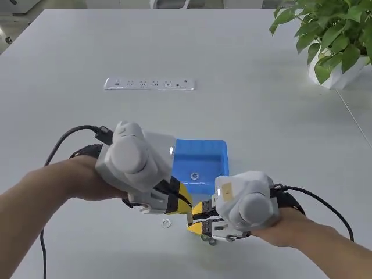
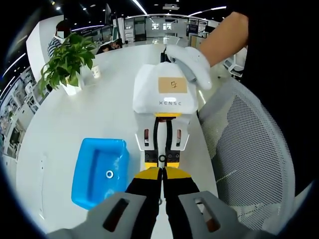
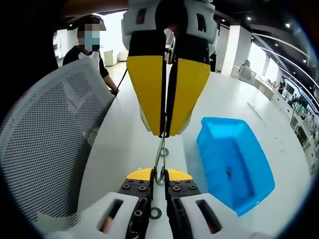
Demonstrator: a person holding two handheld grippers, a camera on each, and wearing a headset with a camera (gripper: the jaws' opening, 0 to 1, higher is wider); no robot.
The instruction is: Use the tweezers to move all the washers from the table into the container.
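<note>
L gripper (image 1: 187, 204) and R gripper (image 1: 195, 220) are nose to nose at the near edge of the container (image 1: 200, 148), tips almost touching. Tweezers (image 3: 159, 162) bridge them. Long axis runs jaw to jaw, roughly level over the table (image 1: 261, 116), not aimed down at anything.

R jaws are narrow, pinched on the near end of the tweezers. L jaws look pressed together on the far end, going by R gripper view. The contact is small, so medium confidence. Reads as a handoff/regrip, not a pick.

Washers:
- Washer A (image 1: 167, 223) is on the table just below the L jaws, on the person's side.
- Washer B (image 1: 212, 241) is on the table under the R gripper body.
- Washer C (image 1: 194, 175) sits in the container.

So 2 visible loose, 1 in.

Key relation: both loose washers lie below the tweezers line and toward the person, while the container is on the opposite side. The tweezers likely need tilting tip-down before any pick. Can't tell which end is the tip. L gripper is nearer A, R gripper nearer B.

Risk: thin tweezers twisting in the pads mid-handoff.
</note>
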